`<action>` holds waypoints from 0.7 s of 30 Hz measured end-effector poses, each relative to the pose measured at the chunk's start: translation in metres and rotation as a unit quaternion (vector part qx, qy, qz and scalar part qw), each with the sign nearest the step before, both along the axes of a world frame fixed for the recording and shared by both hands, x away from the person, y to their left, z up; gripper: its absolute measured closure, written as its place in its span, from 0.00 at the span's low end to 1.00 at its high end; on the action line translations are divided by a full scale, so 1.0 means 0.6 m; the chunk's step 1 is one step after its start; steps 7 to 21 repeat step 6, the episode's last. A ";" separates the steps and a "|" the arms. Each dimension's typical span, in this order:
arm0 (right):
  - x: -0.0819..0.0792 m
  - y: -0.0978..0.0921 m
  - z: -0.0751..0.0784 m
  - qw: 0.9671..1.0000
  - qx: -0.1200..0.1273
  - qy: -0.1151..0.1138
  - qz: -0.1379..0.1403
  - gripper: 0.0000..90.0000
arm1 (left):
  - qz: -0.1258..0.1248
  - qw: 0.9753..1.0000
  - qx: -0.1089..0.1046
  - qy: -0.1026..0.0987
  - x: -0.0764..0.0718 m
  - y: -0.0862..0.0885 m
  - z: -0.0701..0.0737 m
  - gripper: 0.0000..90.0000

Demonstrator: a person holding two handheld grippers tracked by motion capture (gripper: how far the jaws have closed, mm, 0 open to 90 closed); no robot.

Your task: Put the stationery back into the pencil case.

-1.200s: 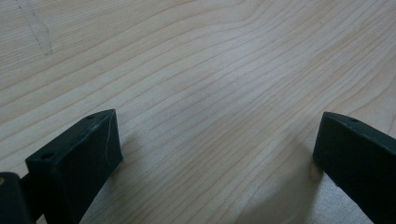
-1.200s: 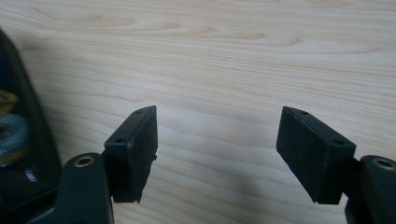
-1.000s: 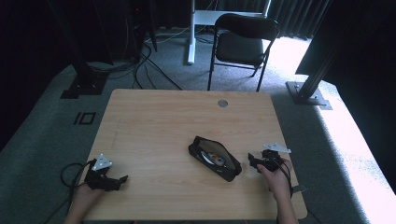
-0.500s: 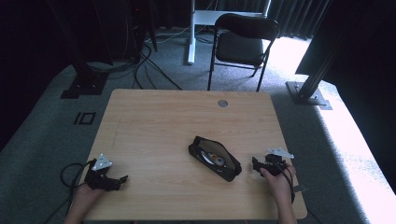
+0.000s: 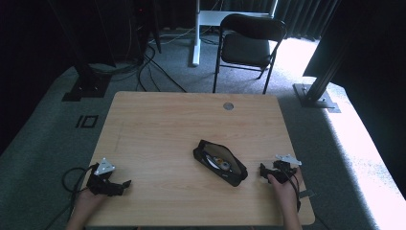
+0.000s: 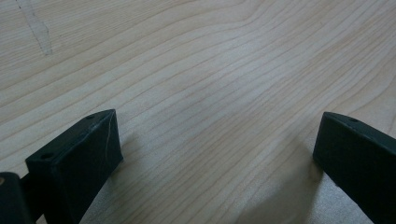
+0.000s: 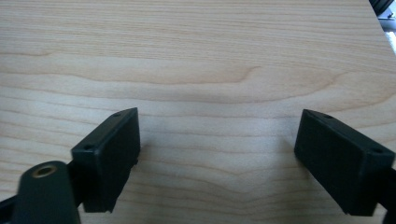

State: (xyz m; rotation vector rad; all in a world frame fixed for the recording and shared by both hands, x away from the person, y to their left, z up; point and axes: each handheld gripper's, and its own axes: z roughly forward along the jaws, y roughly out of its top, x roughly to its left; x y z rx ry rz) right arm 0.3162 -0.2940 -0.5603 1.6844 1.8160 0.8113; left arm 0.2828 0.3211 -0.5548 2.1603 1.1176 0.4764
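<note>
Pouch point(image 5: 220, 162): lay unzipped mid-table, contents visible | left gripper point(image 5: 125, 183): jaws wide apart, empty | right gripper point(image 5: 262, 170): jaws wide apart, empty, near pouch | progress: no grasp made.

Tabletop point(image 5: 158, 124): light wood, bare across its far half.
Grommet point(image 5: 228, 106): round, grey, near the far edge, right of centre.
Chair point(image 5: 249, 45): black, folding, on the floor beyond the far edge.
Cables point(image 5: 155, 64): dark, trailing over grey carpet, far left.
</note>
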 end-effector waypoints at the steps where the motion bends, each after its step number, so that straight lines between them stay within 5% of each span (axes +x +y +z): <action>1: 0.000 0.000 0.000 1.000 0.000 0.000 0.000 0.15 | 0.000 1.000 0.000 0.000 0.000 0.000 0.000 0.01; 21: 0.000 0.000 0.000 1.000 0.001 0.000 -0.001 0.15 | 0.000 1.000 0.000 0.000 0.000 0.000 0.000 0.01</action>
